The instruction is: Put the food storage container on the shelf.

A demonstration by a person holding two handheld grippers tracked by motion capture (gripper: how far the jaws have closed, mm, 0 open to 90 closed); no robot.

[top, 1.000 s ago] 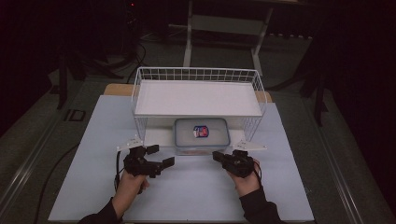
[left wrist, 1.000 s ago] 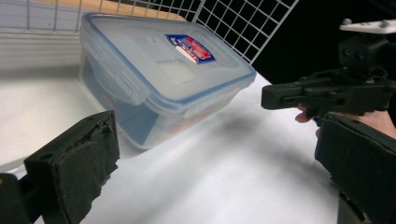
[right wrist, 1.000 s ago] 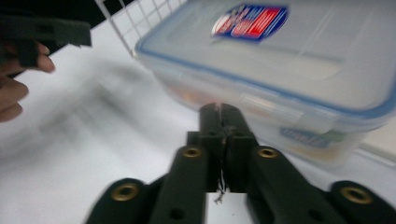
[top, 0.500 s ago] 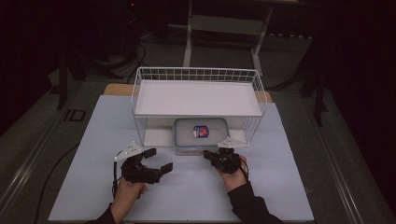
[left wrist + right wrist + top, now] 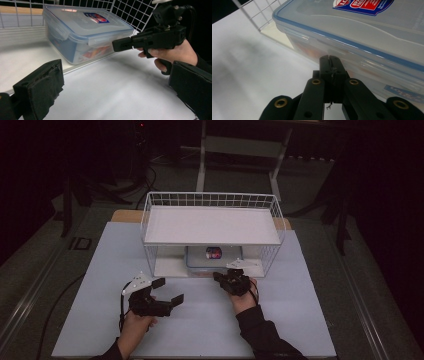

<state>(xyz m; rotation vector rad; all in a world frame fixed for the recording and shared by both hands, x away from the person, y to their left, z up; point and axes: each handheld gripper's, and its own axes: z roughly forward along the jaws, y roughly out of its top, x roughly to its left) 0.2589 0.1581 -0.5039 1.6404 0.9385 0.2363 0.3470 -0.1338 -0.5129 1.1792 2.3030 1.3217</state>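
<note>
A clear plastic container with a blue-rimmed lid and a red-and-blue label [image 5: 214, 256] [image 5: 87, 27] [image 5: 367, 35] sits on the bottom level of a white wire rack [image 5: 210, 200], under its top shelf. My right gripper [image 5: 218, 276] [image 5: 117, 46] [image 5: 329, 59] is shut with nothing between its jaws. Its tip is right at the latch flap on the container's front side; I cannot tell if it touches. My left gripper [image 5: 167, 291] [image 5: 115, 95] is open, jaws wide apart, low over the white mat to the left of the container, holding nothing.
The rack's wire sides [image 5: 130, 10] and low front rail [image 5: 274, 37] frame the container. A white mat [image 5: 300, 320] covers the tabletop. The floor around the table is dark, with a table frame [image 5: 240, 150] behind.
The right gripper, shut throughout, has moved left and forward up to the container's front. The left gripper has stayed nearly in place, still open.
</note>
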